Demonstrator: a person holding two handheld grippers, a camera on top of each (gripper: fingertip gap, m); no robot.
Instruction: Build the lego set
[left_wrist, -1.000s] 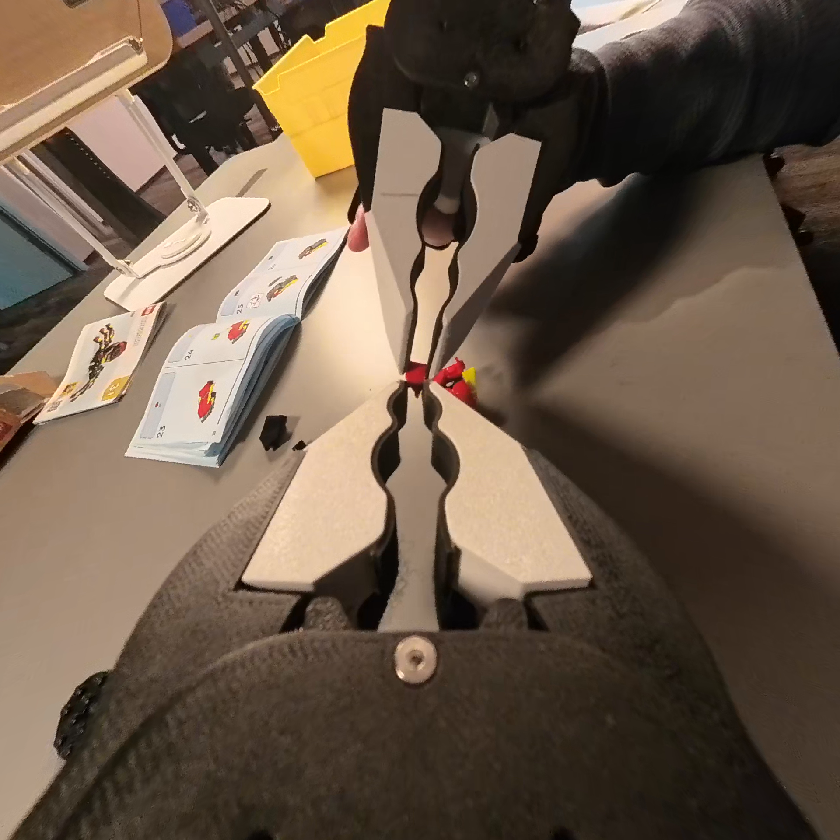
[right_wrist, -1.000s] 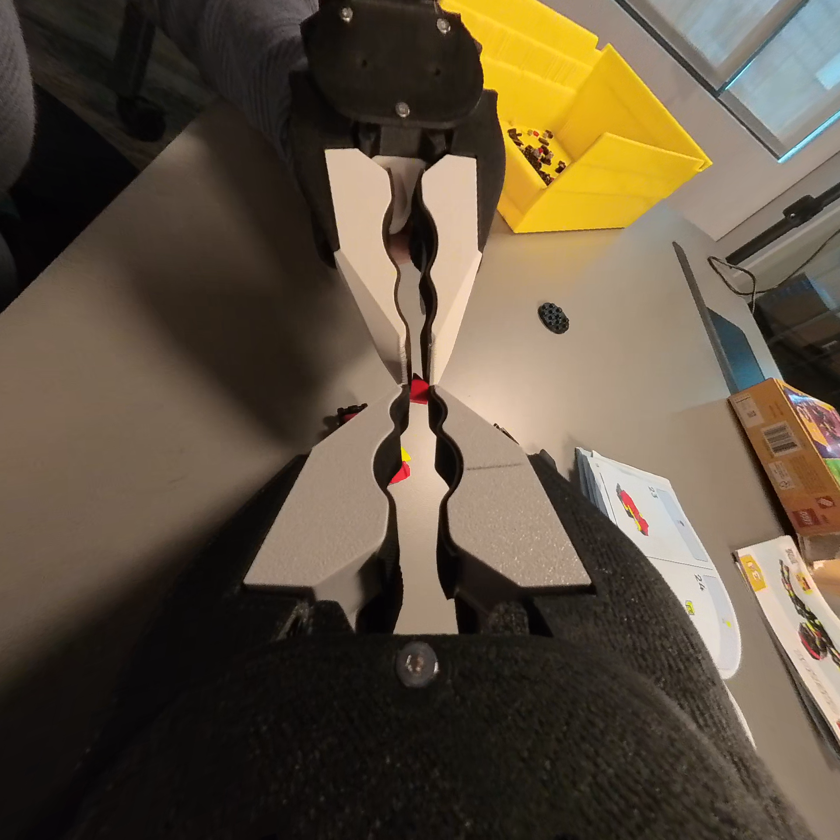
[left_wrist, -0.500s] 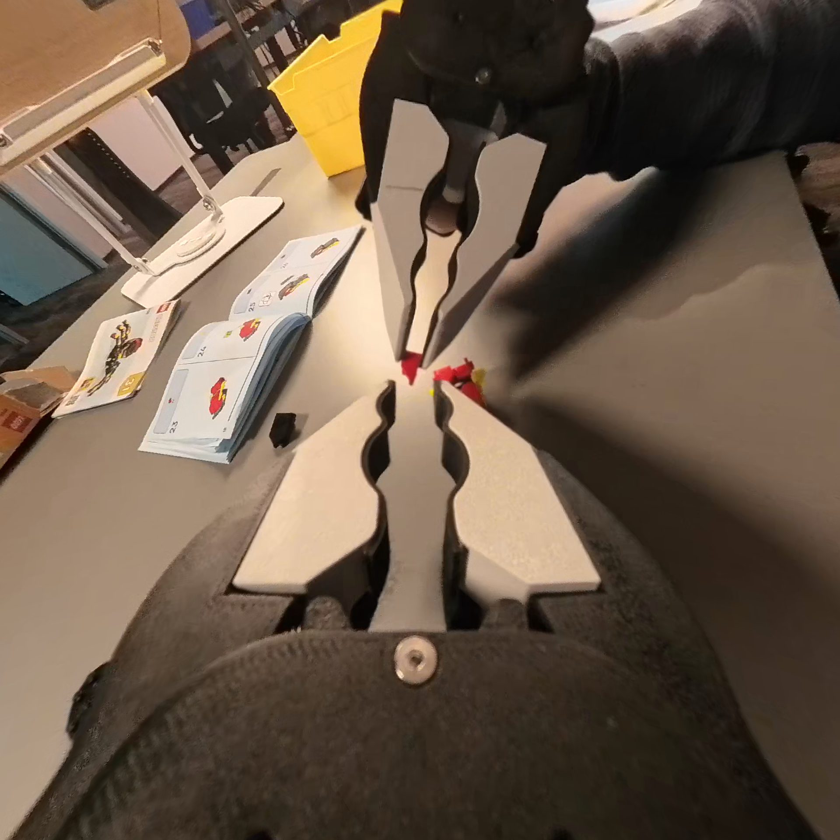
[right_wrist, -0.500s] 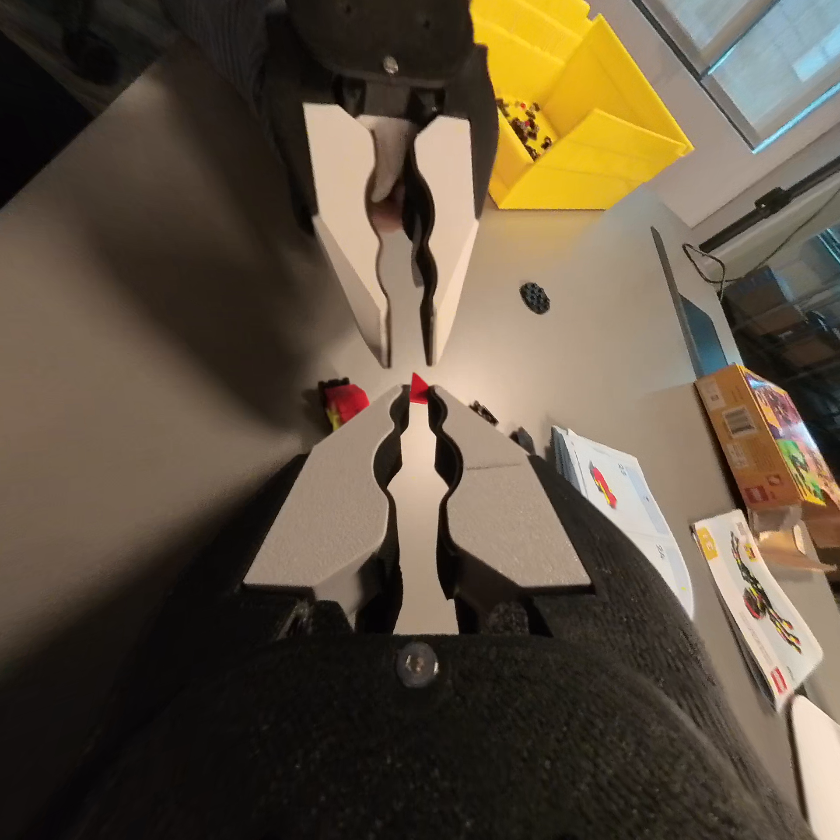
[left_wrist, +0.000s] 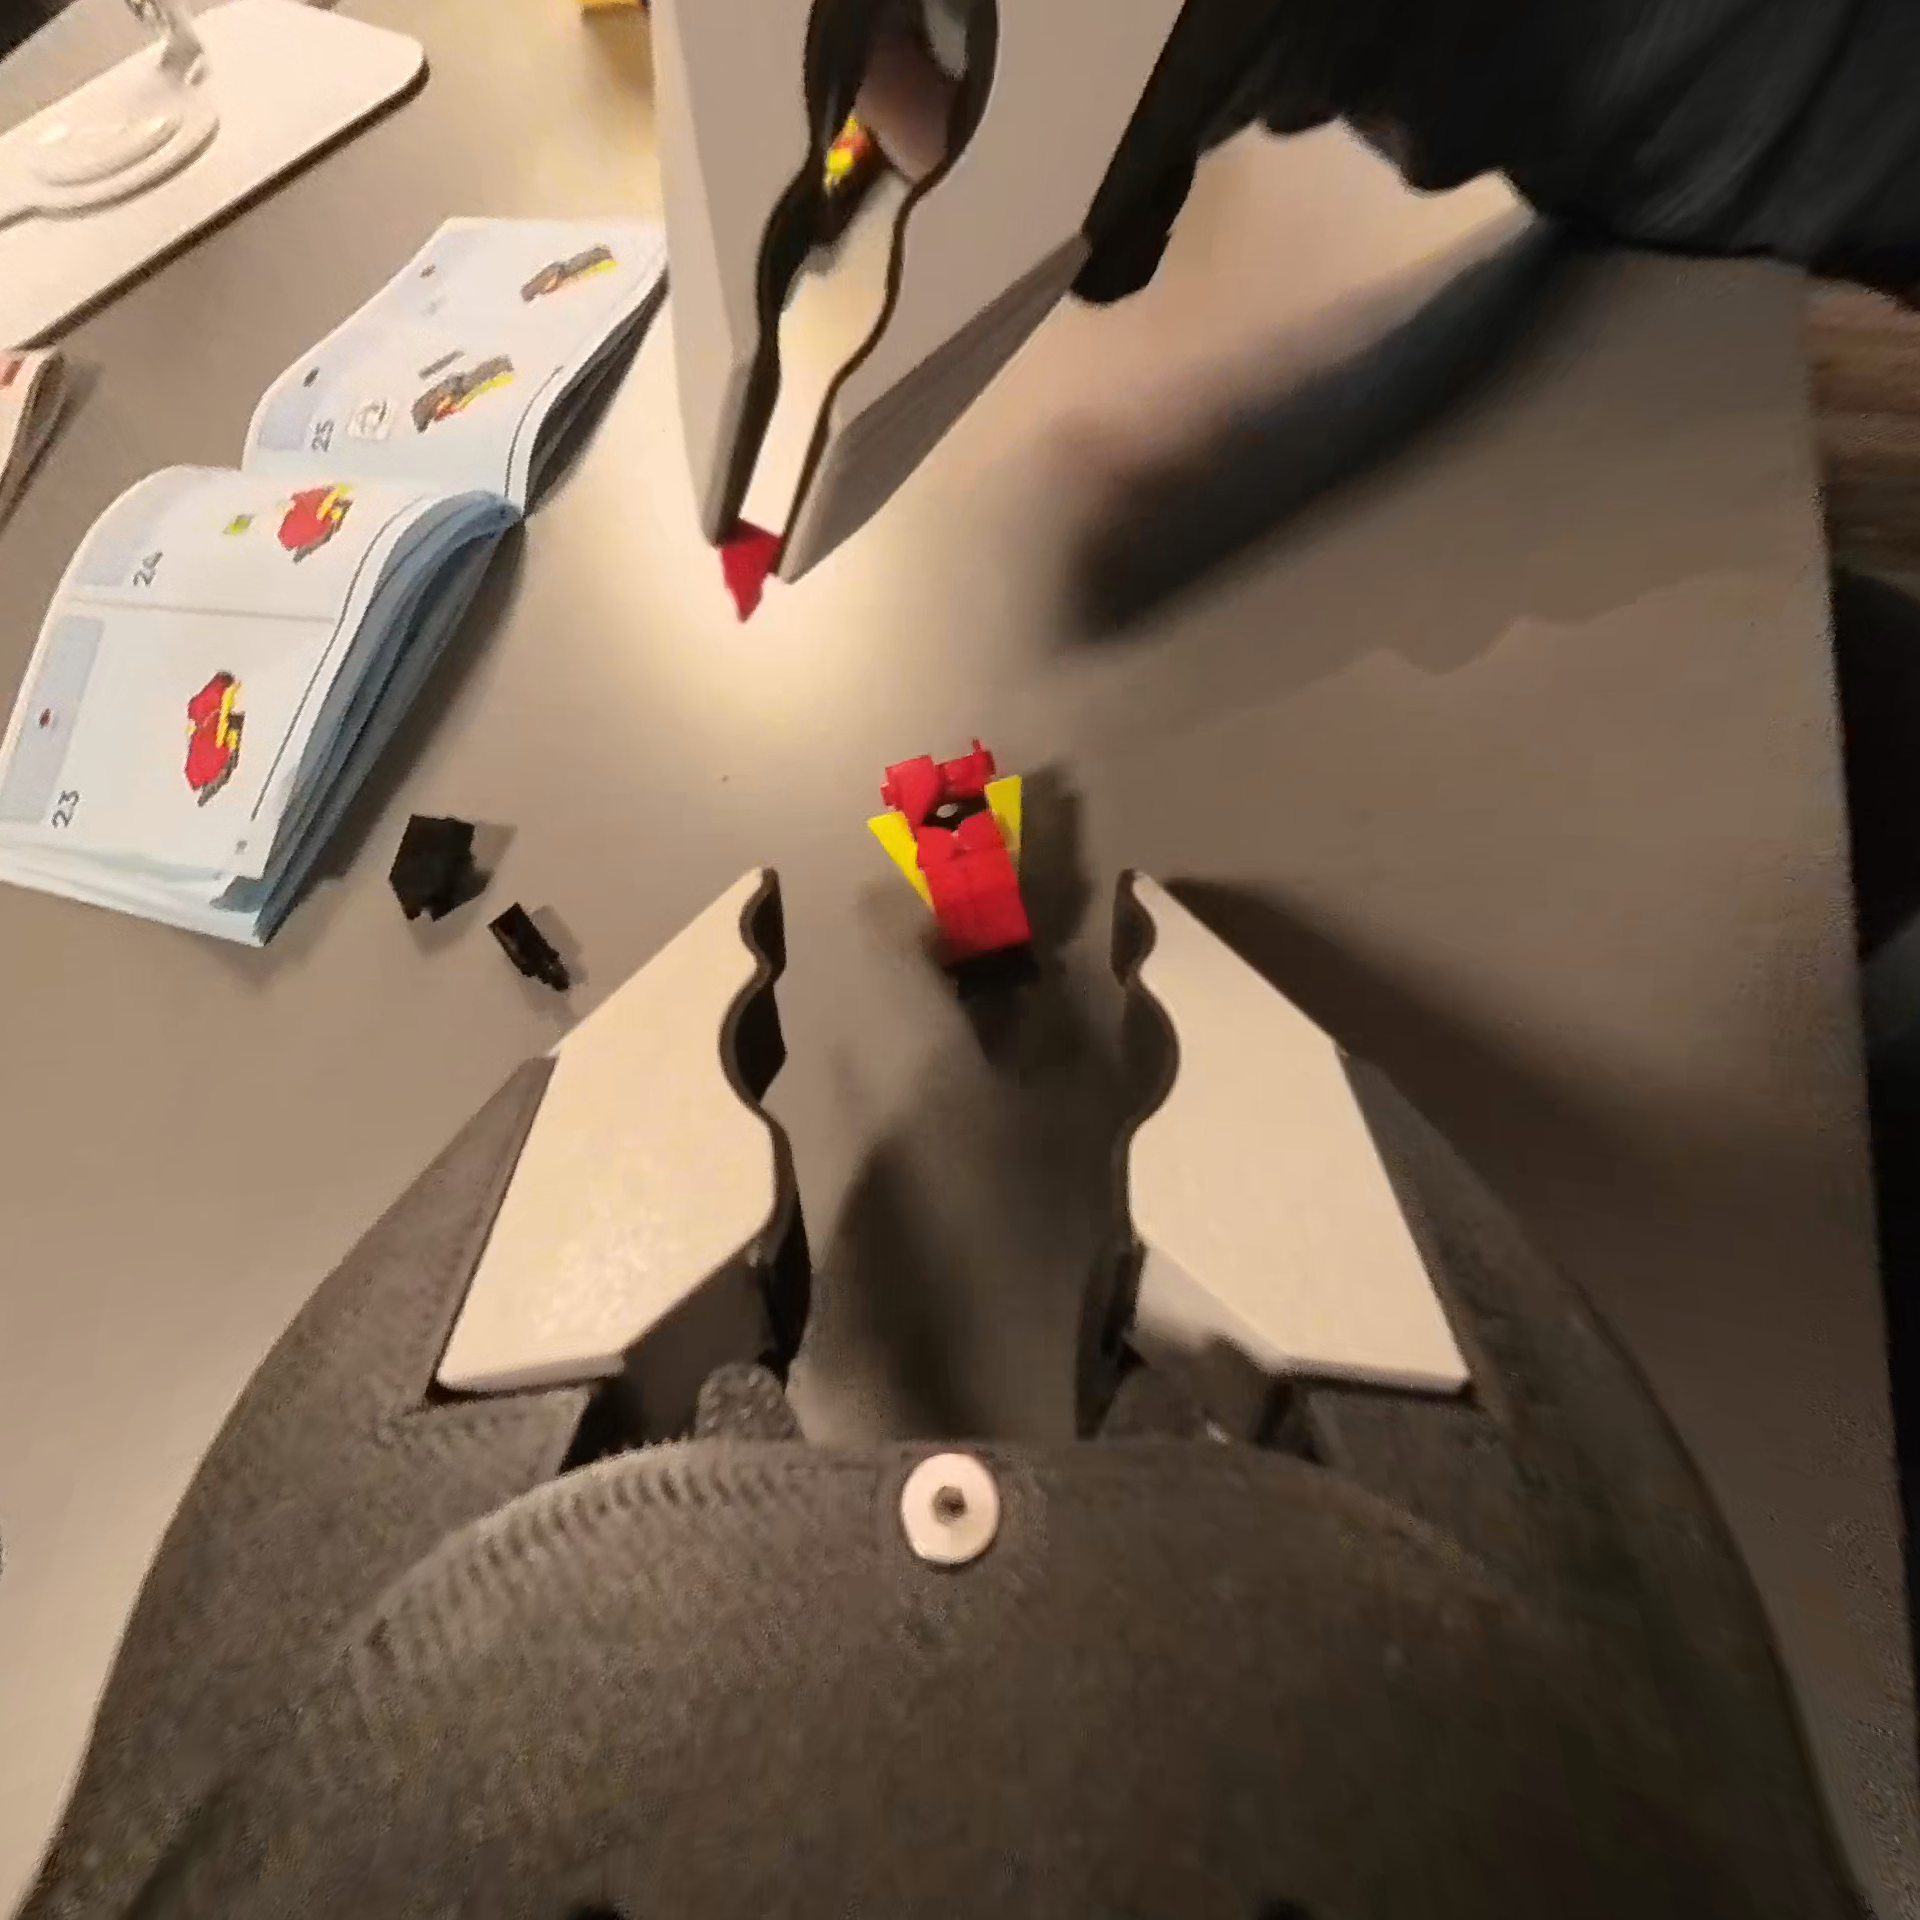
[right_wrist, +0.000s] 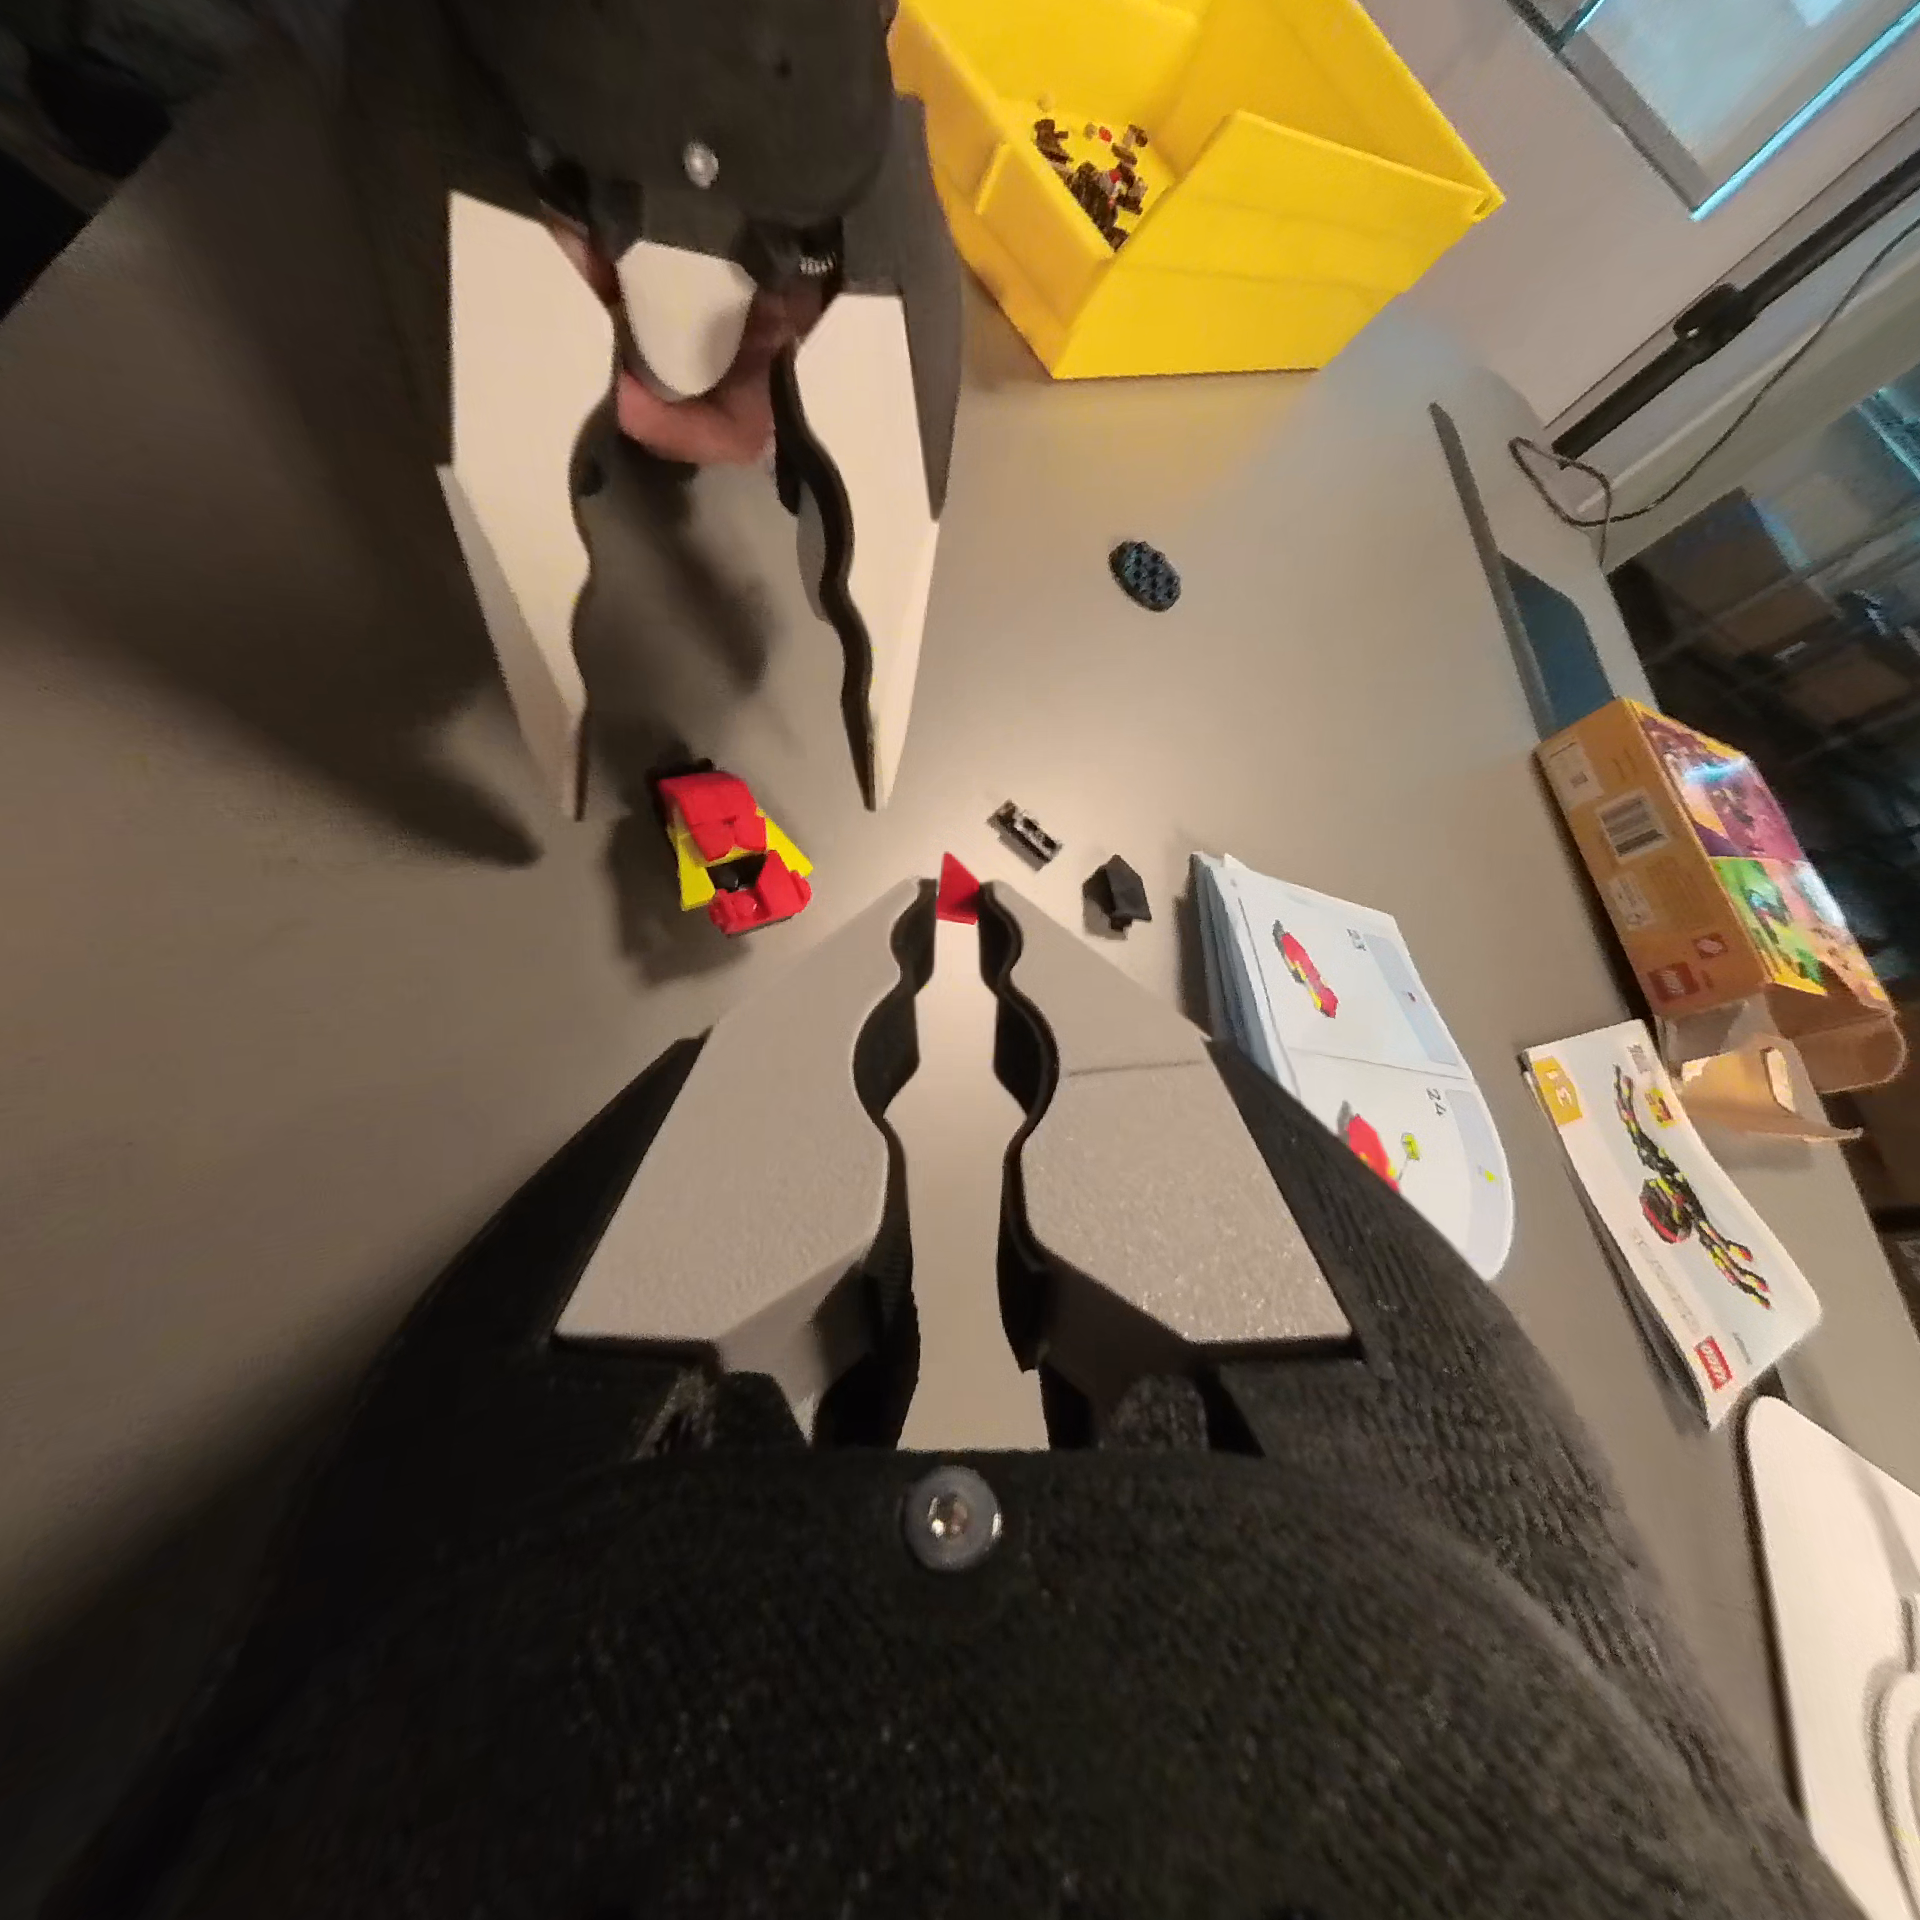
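Down on the grey worktop (left_wrist: 1351, 727) sits the small red and yellow lego model (left_wrist: 954, 852), resting free between the tips of the left gripper (left_wrist: 945, 894), whose jaws are spread wide on either side of it without touching. Just beyond, the right gripper (right_wrist: 951, 894) has its jaws drawn nearly together, pinching a small red wedge piece (right_wrist: 956, 891) at the very tips; in the left wrist view the same piece pokes out below those tips, clear of the model.

Two loose black pieces lie to the side of the model: a chunky one (left_wrist: 434, 864) and a slimmer one (left_wrist: 530, 943), both near the corner of the open instruction booklet (left_wrist: 260, 644). A second, closed leaflet (right_wrist: 1662, 1205) lies past the booklet, next to an opened cardboard box (right_wrist: 1704, 873). A round black part (right_wrist: 1143, 575), possibly a wheel though it is blurred, lies alone farther off. At the far edge stands a yellow bin (right_wrist: 1247, 301) with small dark pieces heaped in one compartment. A white flat stand base (left_wrist: 208, 156) occupies the corner by the booklet.
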